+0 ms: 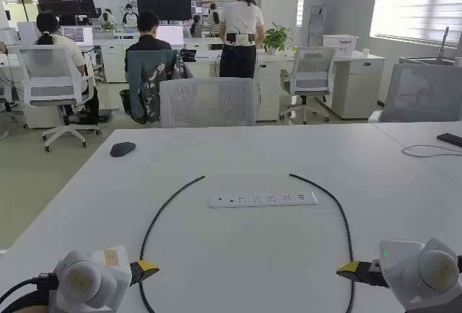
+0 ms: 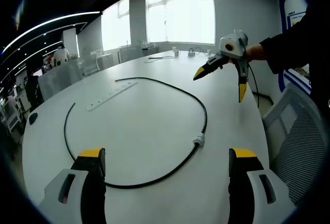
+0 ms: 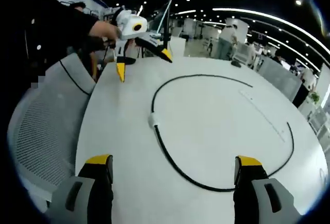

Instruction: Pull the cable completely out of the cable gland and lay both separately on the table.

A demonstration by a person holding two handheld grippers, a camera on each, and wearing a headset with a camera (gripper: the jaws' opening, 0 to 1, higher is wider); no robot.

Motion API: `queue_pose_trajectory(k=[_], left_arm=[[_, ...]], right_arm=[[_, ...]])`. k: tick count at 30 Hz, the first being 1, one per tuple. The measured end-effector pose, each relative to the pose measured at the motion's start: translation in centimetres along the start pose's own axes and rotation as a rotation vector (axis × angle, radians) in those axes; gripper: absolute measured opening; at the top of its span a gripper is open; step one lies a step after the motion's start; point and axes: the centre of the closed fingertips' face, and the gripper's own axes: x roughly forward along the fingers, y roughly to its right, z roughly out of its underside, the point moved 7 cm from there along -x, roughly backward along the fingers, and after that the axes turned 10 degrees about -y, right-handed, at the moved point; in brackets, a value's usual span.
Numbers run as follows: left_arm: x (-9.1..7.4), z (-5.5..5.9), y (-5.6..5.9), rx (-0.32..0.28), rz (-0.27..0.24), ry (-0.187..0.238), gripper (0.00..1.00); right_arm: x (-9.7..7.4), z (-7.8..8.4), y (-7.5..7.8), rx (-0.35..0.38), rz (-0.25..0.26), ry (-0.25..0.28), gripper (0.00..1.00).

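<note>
The left gripper (image 2: 167, 154) and right gripper (image 3: 175, 159) hover over the near edge of the white table (image 2: 144, 126), jaws wide apart. Between them a black cable (image 2: 205, 116) lies looped, with a small white cable gland (image 2: 199, 141) threaded on it, curving partly around a white power strip (image 1: 263, 200).

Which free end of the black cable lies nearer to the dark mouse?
The left end, by the left edge of the power strip; the mouse lies on that side. The other end is near its right edge.
</note>
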Motion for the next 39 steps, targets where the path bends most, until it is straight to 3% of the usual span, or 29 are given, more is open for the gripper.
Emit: queue_pose_trajectory(k=[2,17,20,24,30,32,39], left_arm=[[0.0,-0.2,0.0,-0.041,0.008,0.017,1.0],[-0.2,0.1,0.0,-0.012,-0.01,-0.009,1.0],[-0.1,0.5,0.0,0.011,-0.016,-0.033,1.0],[0.0,0.9,0.0,-0.001,-0.019,-0.047,1.0],[0.1,1.1,-0.2,-0.002,-0.026,-0.05,1.0],[0.1,1.3,-0.3,-0.009,-0.029,-0.053,1.0],[0.5,1.4,-0.2,-0.012,-0.018,-0.054,1.0]], right_arm=[[0.0,-0.1,0.0,0.0,-0.002,0.0,0.95],[-0.4,0.0,0.1,-0.006,0.017,-0.009,0.97],[-0.4,0.2,0.2,-0.014,0.039,-0.039,0.99],[-0.2,0.5,0.0,-0.013,0.033,-0.053,0.99],[-0.3,0.9,0.2,-0.004,0.039,-0.077,0.99],[-0.3,1.3,0.5,-0.025,0.07,-0.103,0.99],[-0.3,1.5,0.6,0.011,0.061,-0.105,0.99]])
